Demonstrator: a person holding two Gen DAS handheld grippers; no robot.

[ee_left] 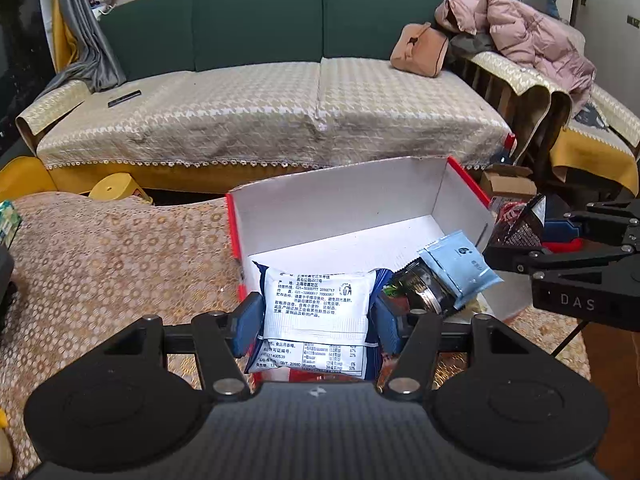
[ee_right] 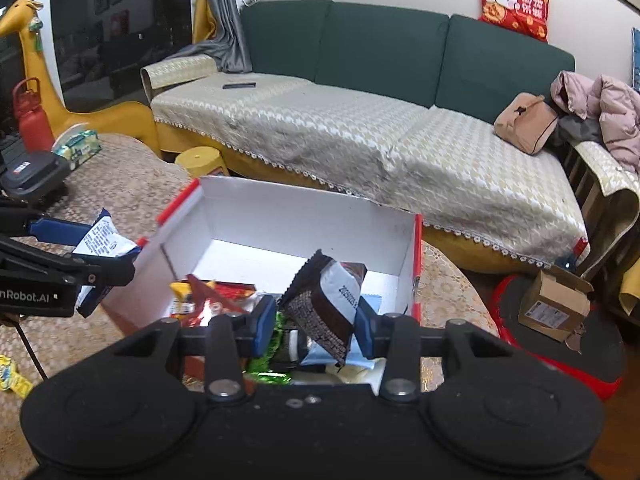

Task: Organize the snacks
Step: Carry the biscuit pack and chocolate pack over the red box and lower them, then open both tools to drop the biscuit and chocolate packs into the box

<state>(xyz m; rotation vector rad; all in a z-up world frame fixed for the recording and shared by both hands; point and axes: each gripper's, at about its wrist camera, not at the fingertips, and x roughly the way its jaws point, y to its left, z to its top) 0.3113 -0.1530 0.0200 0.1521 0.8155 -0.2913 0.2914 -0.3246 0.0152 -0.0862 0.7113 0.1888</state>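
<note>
We see a living room with a long green sofa (ee_left: 256, 20) under a pale patterned cover, and in front of it a table (ee_left: 112, 264) spread with a beige lace cloth of small rings. On the cloth stands an open white box (ee_left: 344, 208) with red edges, its long axis running from the grippers toward the sofa.

The right wrist view alone shows a yellow deer figure (ee_right: 36, 76), a red bottle (ee_right: 30, 114) and a red cushion (ee_right: 516, 2) on the sofa back. It also shows the snacks piled at the near end of the box, among them a red and yellow packet (ee_right: 208, 296) and a green foil one (ee_right: 268, 372). The left wrist view alone shows a light blue sachet (ee_left: 460, 268) leaning on that pile. Both views show a pink jacket (ee_left: 532, 36), a tan bag (ee_left: 420, 50) and a small cardboard carton (ee_right: 556, 304) on the floor.

Our left gripper (ee_left: 316, 324) clamps a white and blue snack packet (ee_left: 320, 312) by its sides, the printed back facing the camera, its long axis pointing away from us. The packet hangs over the near left corner of the box.

Our right gripper (ee_right: 316, 328) pinches a dark brown snack packet (ee_right: 324, 304) above the pile inside the box. Its long axis is tilted, its serrated end up and to the left.
</note>
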